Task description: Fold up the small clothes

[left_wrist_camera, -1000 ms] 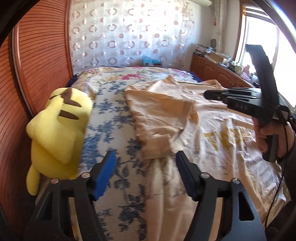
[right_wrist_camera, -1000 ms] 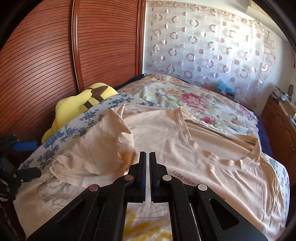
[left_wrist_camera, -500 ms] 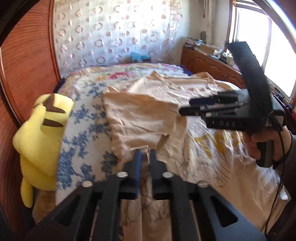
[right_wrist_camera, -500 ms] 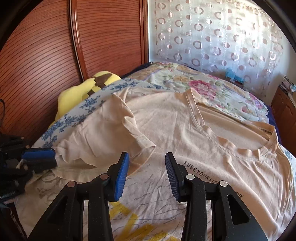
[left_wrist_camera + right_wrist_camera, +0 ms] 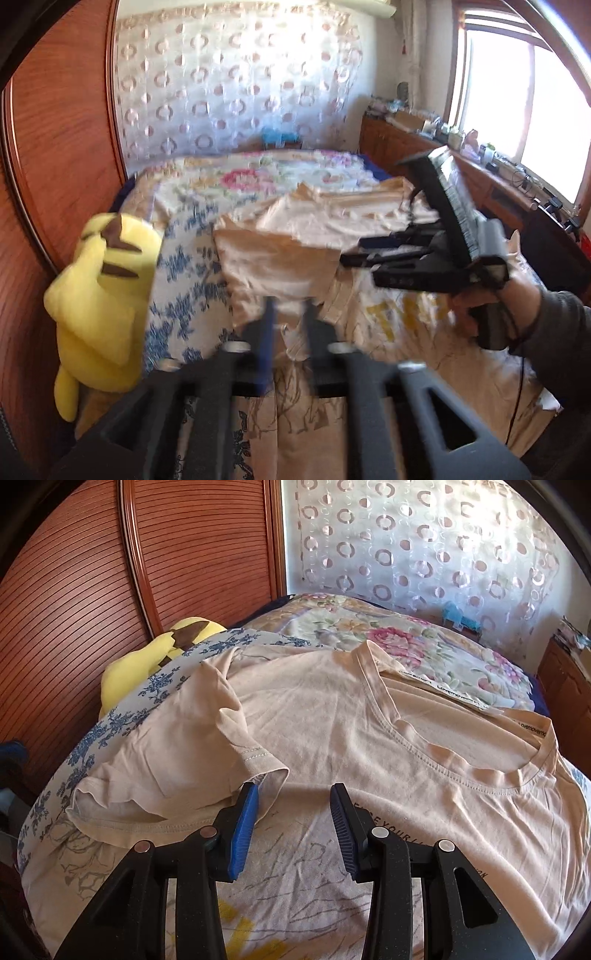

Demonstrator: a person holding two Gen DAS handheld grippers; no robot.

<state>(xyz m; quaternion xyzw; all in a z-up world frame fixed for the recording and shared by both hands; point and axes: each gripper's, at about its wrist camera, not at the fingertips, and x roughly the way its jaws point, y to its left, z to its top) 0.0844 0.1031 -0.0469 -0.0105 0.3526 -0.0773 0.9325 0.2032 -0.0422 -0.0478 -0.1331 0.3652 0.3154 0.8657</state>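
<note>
The peach T-shirt (image 5: 332, 716) lies face up on the bed (image 5: 424, 642), neck toward three o'clock in the right wrist view, with its sleeve (image 5: 207, 760) at nine o'clock already turned in over the chest. That side fold looks done, so this seems the moment between folds. The right tool (image 5: 291, 812) hangs just above the shirt, its jaws part open with nothing between them. The left tool (image 5: 288, 325) is blurred, its jaws opening from a narrow gap over the folded edge; no cloth looks pinched. Next likely calls for taking the opposite sleeve or the hem. A yellow plush toy (image 5: 99, 291) sits at nine o'clock beside the bed.
</note>
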